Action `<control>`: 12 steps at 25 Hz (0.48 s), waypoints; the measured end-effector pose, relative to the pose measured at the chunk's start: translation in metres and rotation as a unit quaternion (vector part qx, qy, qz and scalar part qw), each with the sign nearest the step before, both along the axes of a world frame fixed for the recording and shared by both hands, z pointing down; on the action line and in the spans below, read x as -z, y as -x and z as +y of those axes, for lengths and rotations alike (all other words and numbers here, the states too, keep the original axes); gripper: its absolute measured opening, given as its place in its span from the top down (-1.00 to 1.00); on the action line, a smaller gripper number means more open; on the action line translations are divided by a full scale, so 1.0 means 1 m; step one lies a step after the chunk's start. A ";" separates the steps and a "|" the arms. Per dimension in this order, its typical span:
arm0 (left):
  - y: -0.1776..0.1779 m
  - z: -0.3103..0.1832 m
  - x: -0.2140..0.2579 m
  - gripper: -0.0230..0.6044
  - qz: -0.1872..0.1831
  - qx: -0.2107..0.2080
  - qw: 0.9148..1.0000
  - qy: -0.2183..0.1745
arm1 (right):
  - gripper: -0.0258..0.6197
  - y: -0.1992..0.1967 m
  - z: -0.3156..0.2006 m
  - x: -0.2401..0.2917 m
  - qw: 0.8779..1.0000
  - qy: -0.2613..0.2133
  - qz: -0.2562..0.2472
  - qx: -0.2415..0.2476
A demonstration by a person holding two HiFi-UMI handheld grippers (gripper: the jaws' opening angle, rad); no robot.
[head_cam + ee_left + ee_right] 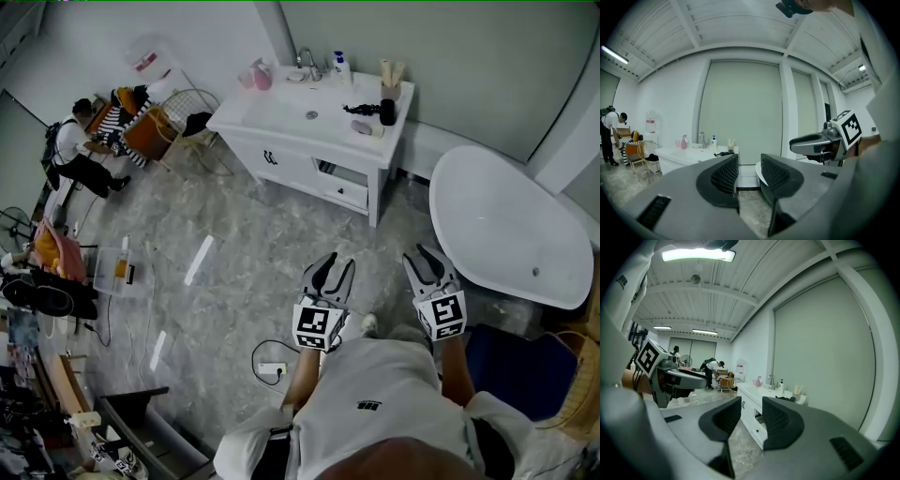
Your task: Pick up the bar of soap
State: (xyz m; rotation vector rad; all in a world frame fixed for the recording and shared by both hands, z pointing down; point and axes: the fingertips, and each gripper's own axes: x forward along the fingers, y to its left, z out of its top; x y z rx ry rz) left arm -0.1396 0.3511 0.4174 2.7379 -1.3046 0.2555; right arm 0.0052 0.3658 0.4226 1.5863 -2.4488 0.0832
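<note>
A small pale bar that looks like the soap (367,127) lies near the front right of the white vanity top (281,114), far from both grippers. My left gripper (334,266) hangs over the floor well short of the vanity, its jaws a narrow gap apart with nothing between them (749,171). My right gripper (424,255) is beside it, close to the bathtub, also slightly open and empty (751,416). In both gripper views the vanity (689,157) (759,392) is small and distant, and I cannot make out the soap there.
A white bathtub (506,225) stands to the right. The vanity top carries a sink, a faucet (306,60), a pink spray bottle (262,75), a pump bottle (340,67) and a black hair dryer (384,109). A person (80,150) bends over chairs at the far left. A power strip (272,369) lies on the floor.
</note>
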 end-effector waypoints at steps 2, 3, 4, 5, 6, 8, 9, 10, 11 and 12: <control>0.002 -0.008 -0.003 0.40 0.000 -0.003 1.000 0.005 | 0.46 0.002 -0.005 0.001 1.000 0.000 0.002 -0.004; 0.001 -0.011 -0.003 0.40 0.000 -0.005 1.000 0.006 | 0.46 0.001 -0.007 0.001 1.000 0.002 0.003 -0.006; 0.000 -0.013 -0.004 0.41 0.000 -0.007 1.000 0.007 | 0.46 0.000 -0.009 0.000 1.000 0.004 0.003 -0.008; -0.001 -0.015 -0.004 0.41 0.000 -0.010 1.000 0.007 | 0.46 -0.002 -0.010 -0.001 1.000 0.006 0.004 -0.011; -0.003 -0.018 -0.005 0.41 0.000 -0.013 1.000 0.007 | 0.46 -0.004 -0.012 -0.002 1.000 0.008 0.004 -0.015; -0.007 -0.024 -0.009 0.41 -0.003 -0.017 1.000 0.006 | 0.46 -0.008 -0.019 -0.005 1.000 0.010 0.002 -0.021; -0.009 -0.028 -0.010 0.41 -0.005 -0.019 1.000 0.006 | 0.46 -0.009 -0.022 -0.006 1.000 0.010 0.002 -0.022; -0.010 -0.031 -0.010 0.42 -0.005 -0.020 1.000 0.005 | 0.46 -0.010 -0.025 -0.007 1.000 0.010 0.001 -0.023; -0.012 -0.034 -0.010 0.42 -0.006 -0.022 1.000 0.003 | 0.46 -0.011 -0.028 -0.008 1.000 0.011 0.001 -0.023; -0.014 -0.037 -0.011 0.42 -0.007 -0.023 1.000 0.003 | 0.46 -0.011 -0.031 -0.009 1.000 0.011 0.000 -0.023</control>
